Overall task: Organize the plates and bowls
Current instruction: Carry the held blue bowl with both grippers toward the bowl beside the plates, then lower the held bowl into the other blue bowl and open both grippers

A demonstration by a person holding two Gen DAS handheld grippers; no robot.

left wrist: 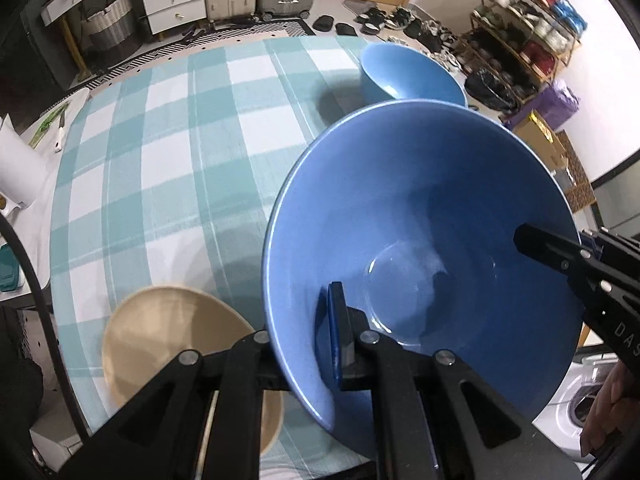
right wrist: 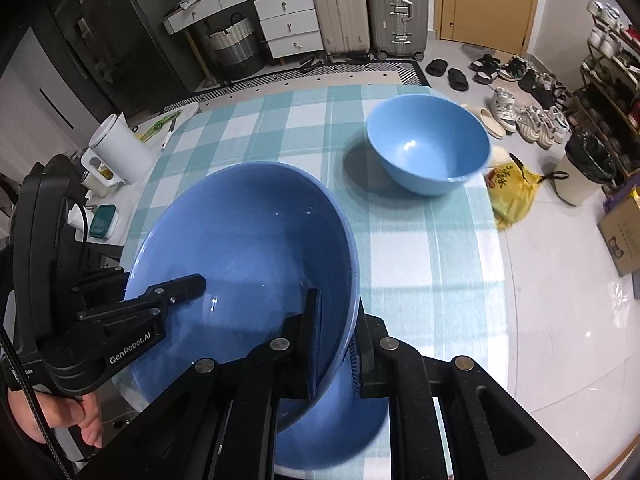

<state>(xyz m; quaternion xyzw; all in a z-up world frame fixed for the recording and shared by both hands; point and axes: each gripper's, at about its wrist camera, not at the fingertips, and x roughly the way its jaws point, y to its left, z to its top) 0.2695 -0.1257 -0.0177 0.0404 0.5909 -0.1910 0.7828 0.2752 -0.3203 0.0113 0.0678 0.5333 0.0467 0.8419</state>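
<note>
A large, deep, glossy blue ceramic bowl (left wrist: pixel 424 264) is held tilted above the teal-and-white checked tablecloth (left wrist: pixel 160 152), gripped at opposite rims by both tools; the left gripper (left wrist: pixel 308 344) is clamped on the near-left rim, one finger with its blue pad (left wrist: pixel 336 336) inside the bowl, the other outside and mostly hidden behind the wall; the right gripper (right wrist: pixel 340 340) is clamped on the opposite rim, one finger inside, the other outside against the outer wall. In the left wrist view the right gripper's black finger (left wrist: pixel 560 252) is seen reaching over the far-right rim; in the right wrist view the left gripper's black finger (right wrist: pixel 168 292) is seen crossing into the bowl from the left, with the holding hand (right wrist: pixel 80 420) partly visible below it.

A smaller, lighter blue round bowl (right wrist: pixel 430 144) stands upright on the cloth, well ahead of the right gripper and to its right, apart from the held bowl; a beige round bowl (left wrist: pixel 168 344), blurred, lies just left of the left gripper's fingers, below the held bowl's level.

Beyond the table edge, left of both grippers, a white plastic jug (right wrist: pixel 120 148) is noted; on the floor to the right, a yellow plastic bag (right wrist: pixel 512 188); far ahead, two upright suitcases (right wrist: pixel 368 8) and a white drawer unit (right wrist: pixel 288 16).
</note>
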